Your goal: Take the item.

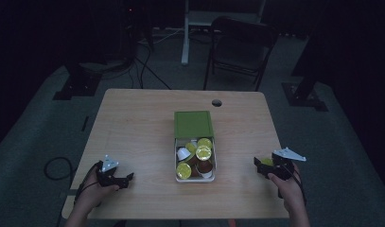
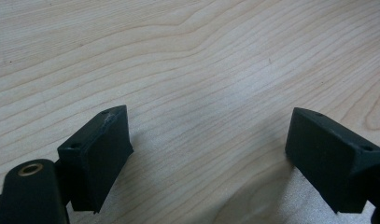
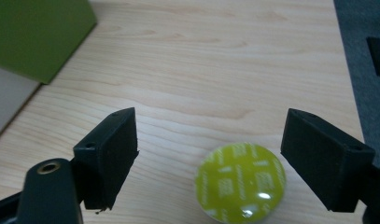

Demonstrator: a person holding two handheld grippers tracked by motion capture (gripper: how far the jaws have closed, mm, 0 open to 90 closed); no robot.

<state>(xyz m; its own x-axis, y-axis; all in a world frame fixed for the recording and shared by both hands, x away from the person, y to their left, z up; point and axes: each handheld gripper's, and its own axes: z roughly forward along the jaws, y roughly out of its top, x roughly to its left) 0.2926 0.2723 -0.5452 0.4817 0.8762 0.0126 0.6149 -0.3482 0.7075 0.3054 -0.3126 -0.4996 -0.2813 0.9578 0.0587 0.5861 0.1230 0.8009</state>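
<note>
A: Lying foil-side up on the tabletop (image 1: pixel 133 118), a yellow-green capsule (image 3: pixel 240 180) is seen between the spread jaws of the right tongs (image 3: pixel 211 158), nearer the right-hand jaw and touched by neither pad. Nothing is gripped.

B: And relative to the open tray (image 1: pixel 214 161)?

A: The capsule (image 1: pixel 267 161) is placed well to the tray's right; the left tongs (image 2: pixel 208 144) are held well to the tray's left, wide open and empty over bare wood. The capsule is round, so no long axis is to be reckoned with. The right tongs (image 1: pixel 262 166) are judged far nearer for any coming move.
</note>
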